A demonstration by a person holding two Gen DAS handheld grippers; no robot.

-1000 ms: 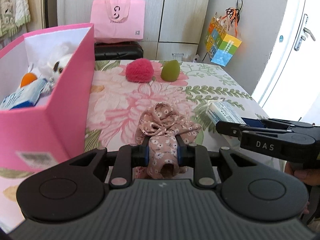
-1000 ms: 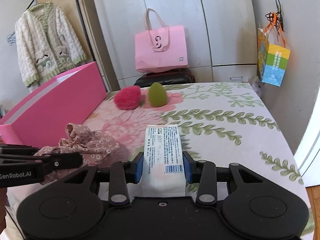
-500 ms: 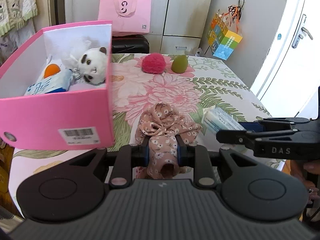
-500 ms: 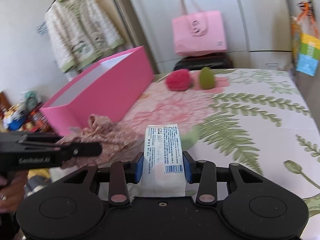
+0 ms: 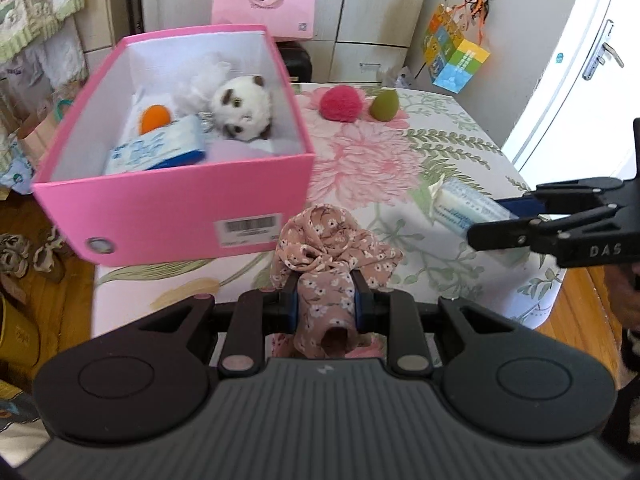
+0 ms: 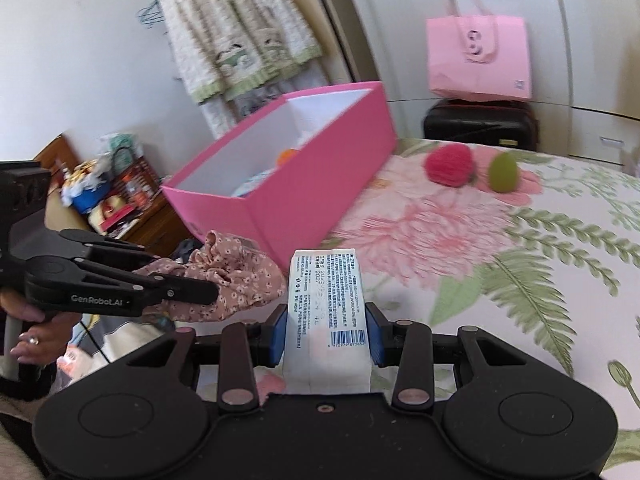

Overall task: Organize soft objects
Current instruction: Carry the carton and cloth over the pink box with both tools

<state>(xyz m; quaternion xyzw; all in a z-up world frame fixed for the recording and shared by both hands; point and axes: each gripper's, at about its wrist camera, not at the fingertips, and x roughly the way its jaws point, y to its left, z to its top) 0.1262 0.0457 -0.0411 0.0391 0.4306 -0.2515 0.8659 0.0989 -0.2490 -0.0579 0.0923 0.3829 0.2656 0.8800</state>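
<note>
My left gripper (image 5: pixel 325 306) is shut on a brown floral scrunchie (image 5: pixel 332 244), held in the air in front of the near end of the pink box (image 5: pixel 180 208). The box holds a white plush cat (image 5: pixel 244 110), an orange ball (image 5: pixel 155 118) and a blue-white tissue pack (image 5: pixel 160 150). My right gripper (image 6: pixel 327 334) is shut on a white tissue pack (image 6: pixel 326 312), lifted over the floral table (image 6: pixel 520 248). From the left wrist view, the right gripper (image 5: pixel 516 226) holds that tissue pack (image 5: pixel 464 206) at the right. A red pom-pom (image 5: pixel 340 103) and a green sponge (image 5: pixel 383 106) lie at the table's far end.
A pink tote bag (image 5: pixel 264 0) sits on a black case behind the table. A colourful bag (image 5: pixel 456 58) hangs on the right wall by a white door. A cardigan (image 6: pixel 236 40) hangs left, with cluttered shelves (image 6: pixel 100 192) below it. Wooden floor surrounds the table.
Both grippers have risen with their loads. The left wrist view has pulled back and up, now looking into the pink box. The right gripper has swung left toward the box.
</note>
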